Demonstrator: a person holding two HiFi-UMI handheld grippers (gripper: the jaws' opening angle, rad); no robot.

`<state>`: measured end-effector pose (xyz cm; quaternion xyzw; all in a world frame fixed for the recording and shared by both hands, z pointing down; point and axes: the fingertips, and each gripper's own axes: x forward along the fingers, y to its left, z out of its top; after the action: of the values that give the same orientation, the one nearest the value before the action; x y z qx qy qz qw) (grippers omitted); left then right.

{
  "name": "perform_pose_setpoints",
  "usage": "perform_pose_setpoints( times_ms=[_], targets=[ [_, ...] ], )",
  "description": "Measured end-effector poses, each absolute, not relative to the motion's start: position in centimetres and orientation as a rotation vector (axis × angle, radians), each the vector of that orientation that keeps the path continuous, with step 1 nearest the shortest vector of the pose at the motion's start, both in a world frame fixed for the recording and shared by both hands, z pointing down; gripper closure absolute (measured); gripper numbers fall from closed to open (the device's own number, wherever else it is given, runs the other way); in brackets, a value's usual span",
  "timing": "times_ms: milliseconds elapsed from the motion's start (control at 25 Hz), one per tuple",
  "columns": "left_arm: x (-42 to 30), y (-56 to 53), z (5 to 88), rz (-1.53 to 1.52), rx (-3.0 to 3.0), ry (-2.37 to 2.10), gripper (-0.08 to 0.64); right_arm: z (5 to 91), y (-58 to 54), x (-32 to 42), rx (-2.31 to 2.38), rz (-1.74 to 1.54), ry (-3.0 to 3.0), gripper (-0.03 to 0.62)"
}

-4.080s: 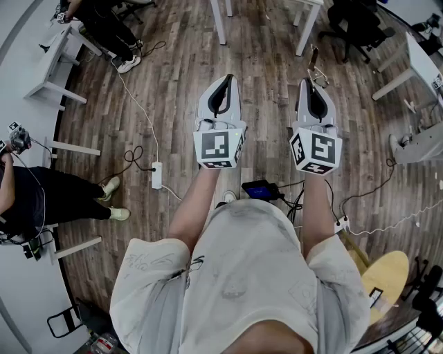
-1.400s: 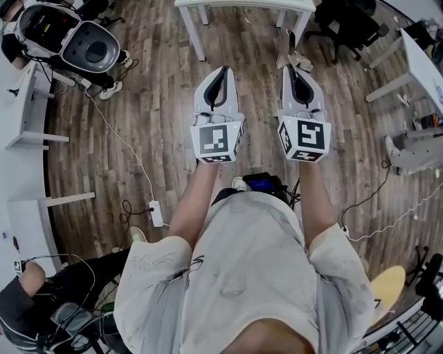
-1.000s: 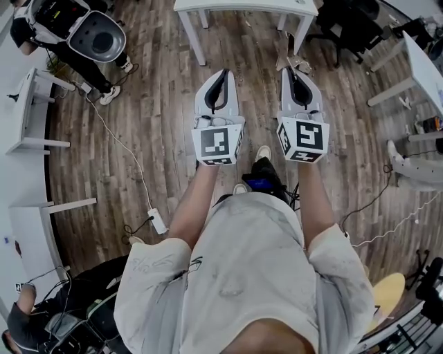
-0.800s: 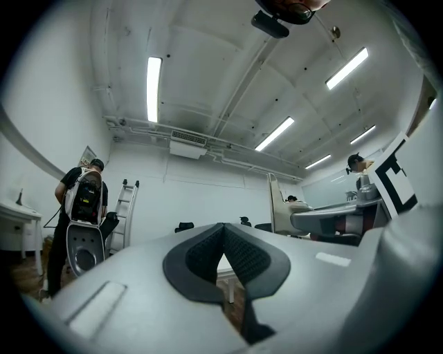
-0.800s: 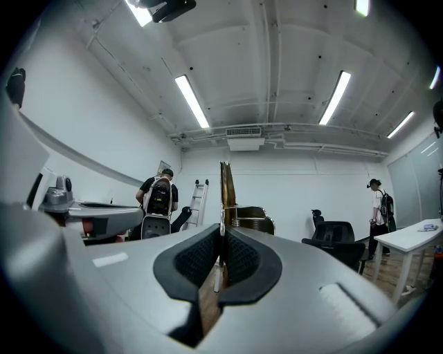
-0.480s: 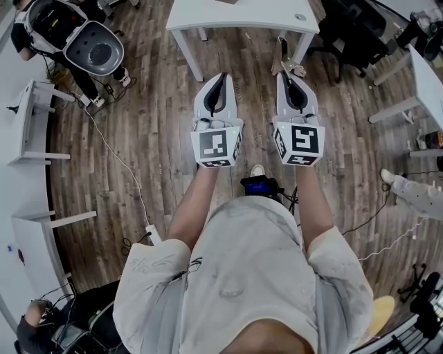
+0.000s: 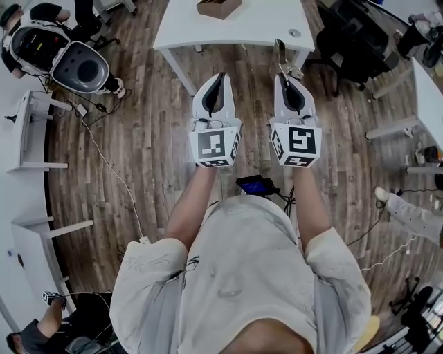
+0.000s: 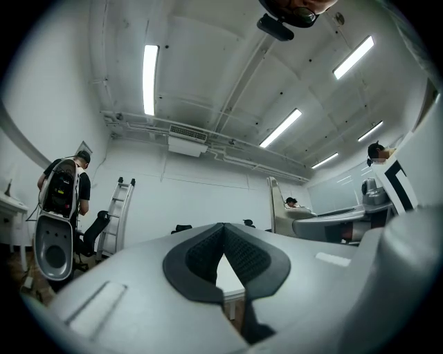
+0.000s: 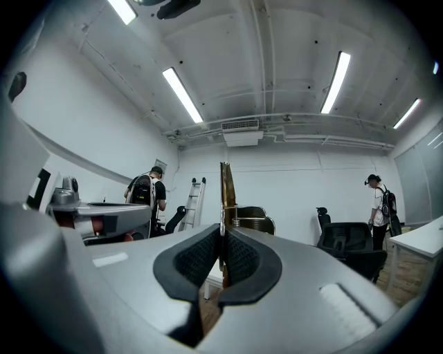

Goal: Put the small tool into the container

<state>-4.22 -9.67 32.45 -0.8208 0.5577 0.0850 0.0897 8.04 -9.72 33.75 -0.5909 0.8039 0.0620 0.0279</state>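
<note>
The small tool [image 7: 280, 55], a thin brass-and-metal piece, sticks out past the tips of my right gripper [image 7: 283, 76], which is shut on it. In the right gripper view the tool [image 9: 226, 190] stands upright between the closed pads of the right gripper [image 9: 222, 234]. My left gripper [image 7: 220, 76] is held level beside the right one, shut with nothing in it; the left gripper view shows its pads [image 8: 208, 252] pressed together. Ahead stands a white table [image 7: 256, 28] with a brown cardboard box [image 7: 218, 7] on its far part. Both grippers are short of the table, over wooden floor.
A black office chair [image 7: 353, 38] stands right of the table. A grey-and-white machine [image 7: 69, 66] and white desks [image 7: 34, 128] lie to the left. Cables run over the floor, and a dark device [image 7: 254, 184] lies near my feet. Other people stand in the room.
The view has advanced across the floor: the white table and its box have come into sight and nearer. Both grippers keep their pose, the right one still holding the tool.
</note>
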Motion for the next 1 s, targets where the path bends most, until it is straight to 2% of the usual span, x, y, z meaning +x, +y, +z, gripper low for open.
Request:
perform_pose_setpoints(
  times_ms=[1000],
  targets=[
    [-2.2, -16.8, 33.1, 0.214, -2.484, 1.583, 0.549, 34.7, -16.4, 8.8, -1.890, 0.171, 2.487, 0.584]
  ],
)
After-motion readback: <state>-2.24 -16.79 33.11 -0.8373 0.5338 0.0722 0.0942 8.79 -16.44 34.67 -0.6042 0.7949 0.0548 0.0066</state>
